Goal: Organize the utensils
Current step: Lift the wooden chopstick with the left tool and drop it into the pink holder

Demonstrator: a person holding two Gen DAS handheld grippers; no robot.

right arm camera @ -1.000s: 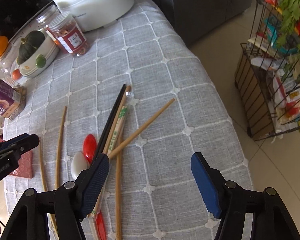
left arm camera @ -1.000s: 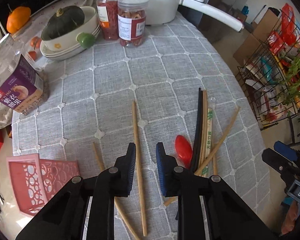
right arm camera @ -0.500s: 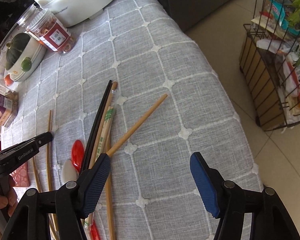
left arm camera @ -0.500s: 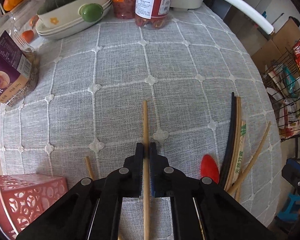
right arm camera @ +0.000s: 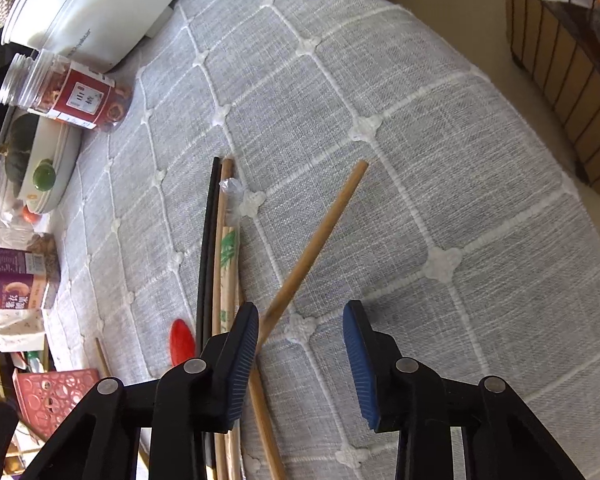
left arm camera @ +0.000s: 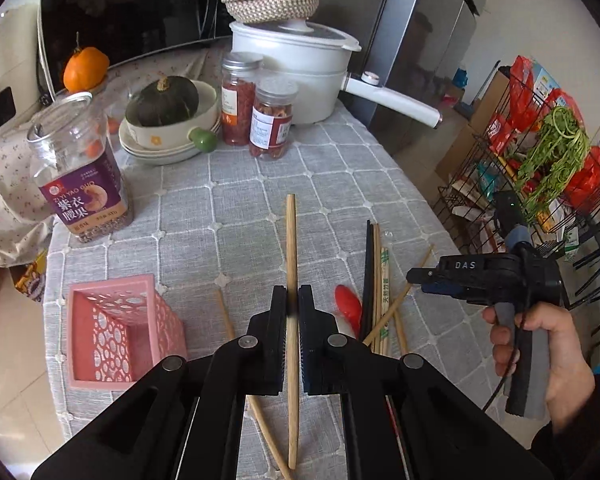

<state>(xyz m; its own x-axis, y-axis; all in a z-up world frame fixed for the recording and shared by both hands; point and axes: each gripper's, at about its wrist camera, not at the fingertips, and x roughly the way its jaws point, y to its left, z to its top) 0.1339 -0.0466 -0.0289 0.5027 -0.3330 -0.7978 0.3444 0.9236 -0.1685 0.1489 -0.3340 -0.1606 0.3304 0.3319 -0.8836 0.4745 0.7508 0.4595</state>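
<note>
while pinched by left tongs (left arm camera: pixel 292 312), pale straight wooden chopstick (left arm camera: pixel 291 240)

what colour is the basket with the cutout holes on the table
Pink, with round cutouts in its walls; the basket shows best in the left wrist view.

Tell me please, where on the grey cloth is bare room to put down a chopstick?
Bare cloth lies between the purple-label jar, the two red jars and the pink basket; also right of the slanted chopstick, toward the table edge. It is crowded around the chopstick bundle and red spoon.
</note>
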